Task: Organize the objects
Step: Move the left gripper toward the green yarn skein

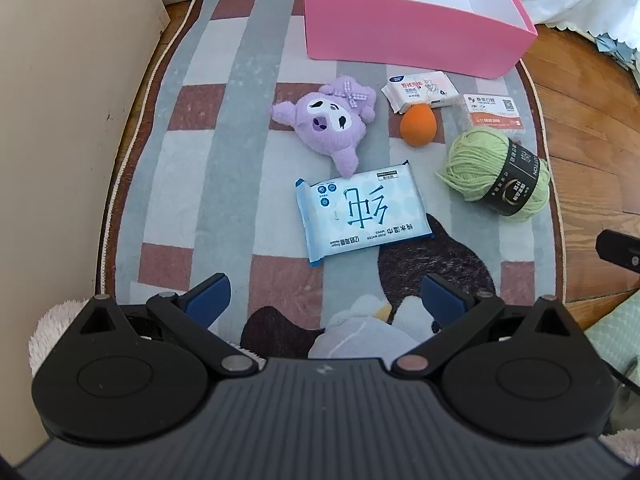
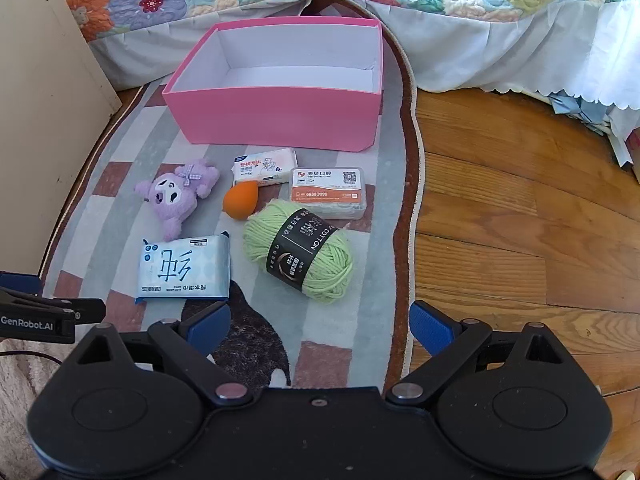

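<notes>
Right wrist view: both the right gripper (image 2: 320, 326) and left gripper (image 1: 326, 300) hover empty, jaws spread wide, over loose items before the empty pink box (image 2: 276, 120); the soft yarn ball (image 2: 300, 258) may roll or deform if pinched off-centre.

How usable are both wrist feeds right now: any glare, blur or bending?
Left wrist view: sharp; fisheye bends the rug edge and the pink box; even daylight, soft shadows. Right wrist view: sharp too; sunlight brightens the wood floor and bed skirt without hiding anything; yarn label legible; edges curve strongly.
</notes>
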The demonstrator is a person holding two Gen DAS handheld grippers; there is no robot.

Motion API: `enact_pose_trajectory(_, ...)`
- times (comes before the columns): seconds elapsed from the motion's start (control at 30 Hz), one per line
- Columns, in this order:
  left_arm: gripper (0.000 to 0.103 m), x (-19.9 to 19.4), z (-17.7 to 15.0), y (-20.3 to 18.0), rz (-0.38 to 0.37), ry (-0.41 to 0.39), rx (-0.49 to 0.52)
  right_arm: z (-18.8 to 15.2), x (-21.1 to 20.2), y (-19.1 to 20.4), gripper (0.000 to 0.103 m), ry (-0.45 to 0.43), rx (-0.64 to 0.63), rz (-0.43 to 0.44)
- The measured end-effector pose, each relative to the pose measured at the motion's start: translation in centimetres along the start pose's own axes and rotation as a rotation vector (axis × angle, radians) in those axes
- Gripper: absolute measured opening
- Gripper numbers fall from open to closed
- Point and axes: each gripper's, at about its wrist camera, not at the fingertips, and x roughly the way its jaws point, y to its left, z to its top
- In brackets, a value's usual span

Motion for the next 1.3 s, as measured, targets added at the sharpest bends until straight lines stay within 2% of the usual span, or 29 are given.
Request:
enact_pose_trajectory(0.27,0.103,-0.2,0.0,0.0,0.0,0.002,0.006,0.1,0.1,-0.2,0.098,0.007,0.005,0.007)
enact_pose_trajectory(0.5,0.103,-1.5,-0.1,-0.8,-0.034,-0.02,0.02,0.1,0.1,-0.3,0.098,0.006,0.006,0.005)
enact_pose_trajectory(1.1,0.103,-1.6,0.0,-0.2,-0.01,-0.023,0.009,0.1,-0.1,-0.4,0.098,-0.002,0.01,0.003)
enact_pose_trajectory(1.3,0.103,-2.5,0.4,0.5,-0.008,-0.057,0.006,0.2,0.0,-0.6,0.098,-0.004,0.005,-0.002)
